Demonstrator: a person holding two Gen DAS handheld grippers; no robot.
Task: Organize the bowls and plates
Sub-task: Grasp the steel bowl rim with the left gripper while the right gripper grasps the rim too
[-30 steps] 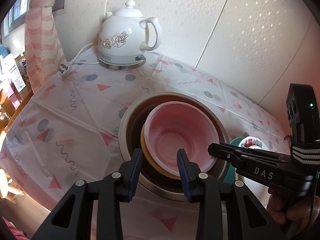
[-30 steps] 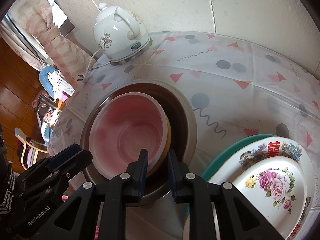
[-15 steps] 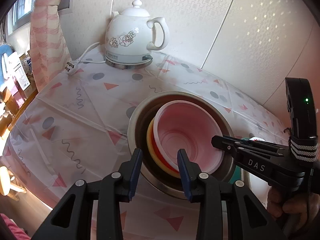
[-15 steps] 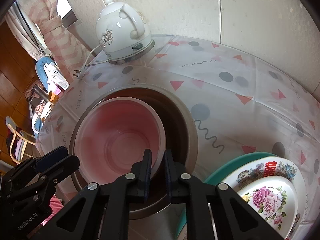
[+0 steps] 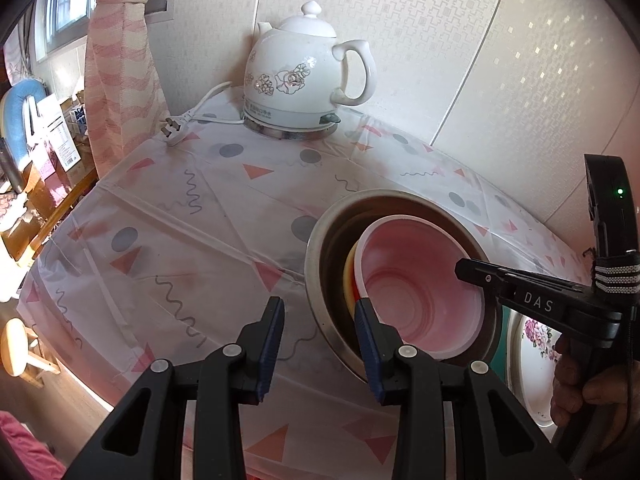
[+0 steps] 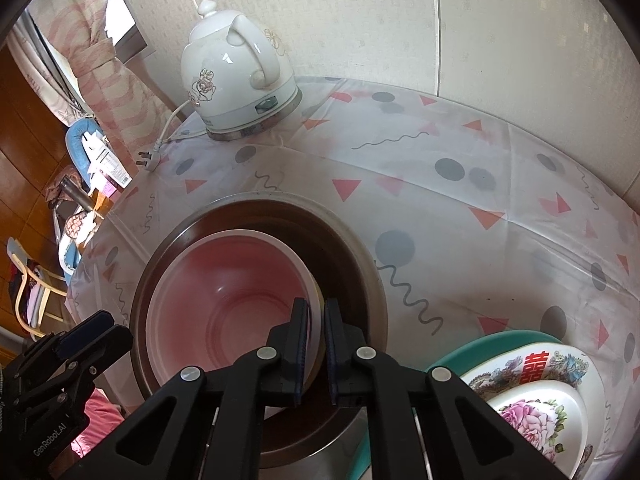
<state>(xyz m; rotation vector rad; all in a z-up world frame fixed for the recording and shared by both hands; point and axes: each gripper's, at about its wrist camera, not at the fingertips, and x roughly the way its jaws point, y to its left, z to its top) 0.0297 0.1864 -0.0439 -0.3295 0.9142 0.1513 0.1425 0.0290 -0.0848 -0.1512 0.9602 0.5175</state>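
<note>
Left wrist view: my left tool (image 5: 318,330) stands partly open with nothing between its pads. Its right pad sits just over the near rim of the steel bowl (image 5: 320,280). The pink bowl (image 5: 416,288) is nested inside, ahead and right of the tool, on a yellow bowl (image 5: 349,276).

Right wrist view: my right tool (image 6: 317,334) has just closed; its pads pinch the pink bowl's (image 6: 224,300) right rim. Stacked plates (image 6: 532,400) lie right of it on the worktop (image 6: 460,208); a kettle (image 6: 236,80) stands far ahead.
</note>
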